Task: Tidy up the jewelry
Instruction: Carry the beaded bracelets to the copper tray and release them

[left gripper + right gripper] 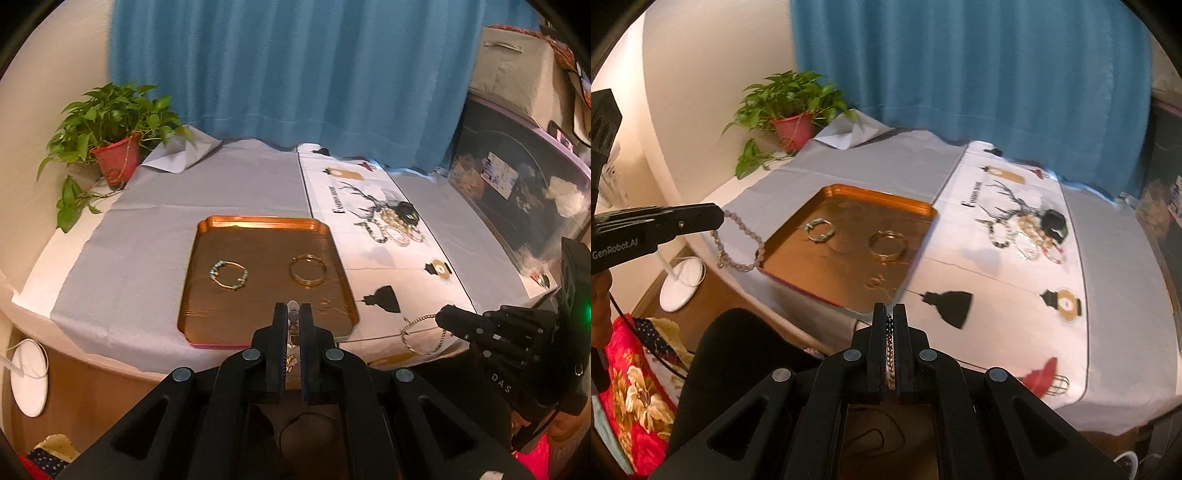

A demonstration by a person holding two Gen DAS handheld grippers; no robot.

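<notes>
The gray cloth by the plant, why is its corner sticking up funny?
The gray cloth has its far corner folded back beside the potted plant, so it does not lie flat there. Otherwise it lies smooth under the copper tray.

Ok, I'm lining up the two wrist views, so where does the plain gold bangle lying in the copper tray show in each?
Left wrist: plain gold bangle sits right of centre, in the copper tray's right half.
Right wrist: the bangle sits at centre, mid-tray.
Shared landmark: red-potted green plant, far left on the table.
</notes>
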